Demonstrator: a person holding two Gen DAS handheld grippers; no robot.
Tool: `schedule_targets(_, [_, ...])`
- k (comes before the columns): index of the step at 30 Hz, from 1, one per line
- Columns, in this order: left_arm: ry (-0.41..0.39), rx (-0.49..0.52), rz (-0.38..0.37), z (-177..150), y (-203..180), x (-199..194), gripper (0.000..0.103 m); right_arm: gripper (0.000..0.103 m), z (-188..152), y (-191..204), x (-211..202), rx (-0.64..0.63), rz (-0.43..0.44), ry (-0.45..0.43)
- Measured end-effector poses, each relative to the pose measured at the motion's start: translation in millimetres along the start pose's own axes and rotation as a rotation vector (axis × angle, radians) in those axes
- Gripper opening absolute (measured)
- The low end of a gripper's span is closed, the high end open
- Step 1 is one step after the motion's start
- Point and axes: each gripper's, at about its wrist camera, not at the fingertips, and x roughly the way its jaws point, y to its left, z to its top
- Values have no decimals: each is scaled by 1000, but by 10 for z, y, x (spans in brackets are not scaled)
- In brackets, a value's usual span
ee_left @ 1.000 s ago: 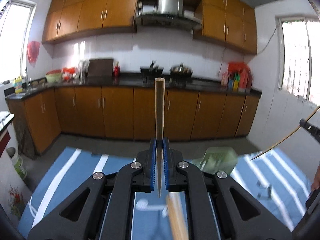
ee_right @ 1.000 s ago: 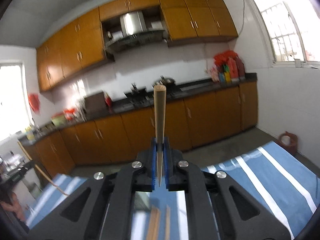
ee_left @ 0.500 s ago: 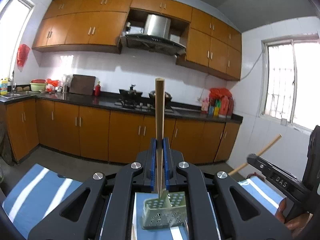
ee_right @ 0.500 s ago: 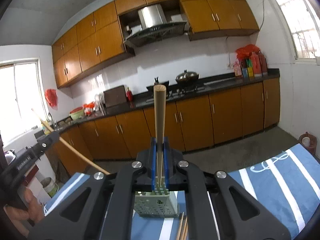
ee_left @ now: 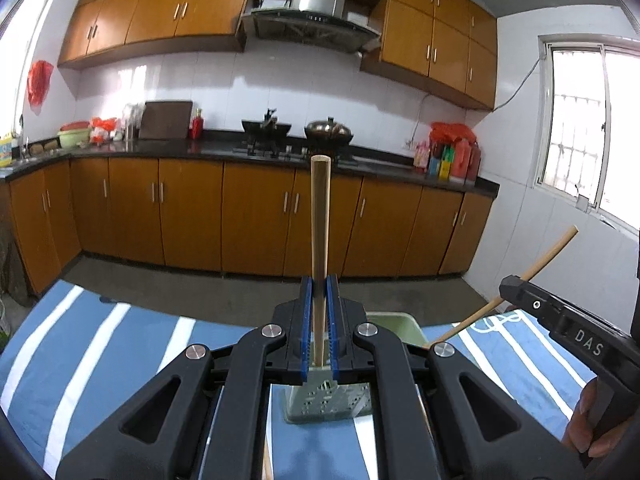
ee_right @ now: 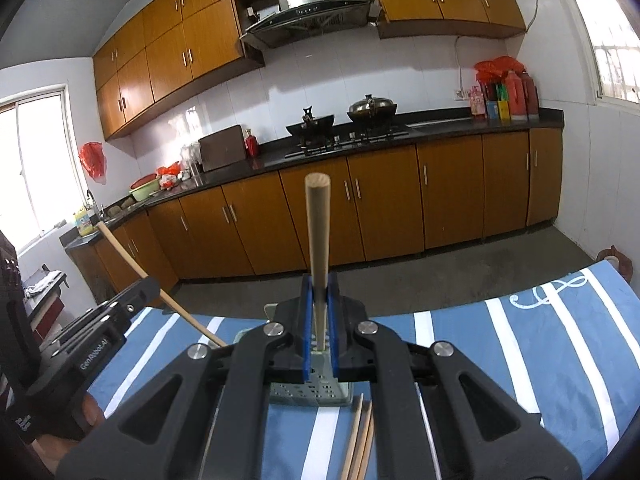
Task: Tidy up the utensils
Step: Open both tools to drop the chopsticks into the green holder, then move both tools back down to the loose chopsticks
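My left gripper (ee_left: 320, 292) is shut on a wooden chopstick (ee_left: 320, 232) that stands upright, its lower tip over a pale green perforated utensil holder (ee_left: 394, 326) on the blue striped cloth. My right gripper (ee_right: 319, 292) is shut on another upright chopstick (ee_right: 317, 236) above the same holder (ee_right: 310, 392). The right gripper also shows in the left wrist view (ee_left: 568, 328), its chopstick (ee_left: 548, 256) slanting down into the holder. The left gripper shows in the right wrist view (ee_right: 116, 316), its chopstick (ee_right: 132, 260) slanting toward the holder.
Loose chopsticks (ee_right: 360, 436) lie on the striped tablecloth (ee_right: 520, 352) in front of the holder. Another one (ee_left: 266, 460) lies below my left gripper. Beyond the table edge are the floor, wooden cabinets (ee_left: 256, 216) and a counter with a stove.
Both grippers have come down and closer to the holder, each still holding its chopstick upright. The chopstick tips now sit at or in the holder's top.
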Motion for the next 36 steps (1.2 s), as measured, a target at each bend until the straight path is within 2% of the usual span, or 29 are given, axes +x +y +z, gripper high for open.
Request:
schedule_targets(2, [13,-13,-5,-10,22,7,8,12,-19,-3,0,-1,-1,1])
schedule_targets(4, [24,-19,-9,-16,49,-7,9,24,-38,-21,-31,0,-4,-3])
schedule_targets(5, [26,-22,-9,-8,55,-15,10,27,-38,-28,-46,0,-6,-8])
schedule_targets(6, [24,-23,-8,-7,63,-31,16,29,-28,-40,-74,1,-11,-16])
schedule_targets(7, [21,-24,-3,7,62,-34,29,30,-28,-49,-99,2,-13,-21])
schedule_targets(9, [0,-31,4,34,95,-109,40,31,-23,-80,-173,7,-16,-33])
schedule_targets(17, [-22,-59,12,52,234,-400,40,38,-213,-343,-536,48,-58,-41])
schedule_targets(20, [-1,-65,39,-73,333,-507,40,39,-457,-512,-573,55,-112,12])
schedule_targets(22, [28,-62,67,-184,403,-534,41,39,-705,-625,-500,64,-138,90])
schedule_targets(26, [138,-50,120,-560,579,-492,42,38,-1226,-709,-250,68,-149,269])
schedule_targets(29, [232,-41,151,-851,708,-406,42,30,-1509,-658,-138,55,-127,358])
schedule_targets(36, [348,-73,140,-1286,869,-388,41,24,-1936,-462,68,-7,-124,492])
